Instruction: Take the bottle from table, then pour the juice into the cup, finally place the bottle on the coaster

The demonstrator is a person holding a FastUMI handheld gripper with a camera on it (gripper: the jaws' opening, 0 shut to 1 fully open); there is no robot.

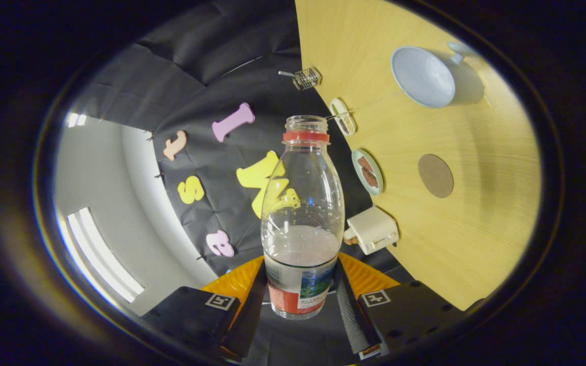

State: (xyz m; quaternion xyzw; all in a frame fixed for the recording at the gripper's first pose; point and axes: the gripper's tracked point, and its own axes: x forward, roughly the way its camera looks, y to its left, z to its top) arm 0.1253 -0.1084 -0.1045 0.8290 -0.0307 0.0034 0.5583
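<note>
Gripping: the gripper (300, 300) has both fingers pressed on the lower part of the clear plastic bottle (301, 218), one on each side at the label.
Bottle: uncapped, red ring at the neck, pale juice pooled in its lower part; it points straight ahead of the fingers, and the whole view is rolled so the table stands like a wall beside it.
Left of the bottle: black booth cloth, then a pale wall with bright strips; nothing stands there, so that side is open.
Table edge: the light wooden table (476, 244) has its edge running just beside the bottle, with small items lined along it.
Along the edge: a wire holder (307, 78) farthest off, a narrow white dish (342, 116), a round plate with brown pieces (368, 172), and a cream box-shaped appliance (372, 230) nearest the bottle.
Coaster: round brown coaster (435, 175) lies bare on the wood, apart from the edge items, with open tabletop around it.
Cup: pale blue cup (423, 76) beyond the coaster, mouth facing the camera; its handle sits at the far side.
Hard to make out: what the dishes hold; the bottle's base is hidden between the fingers.
</note>
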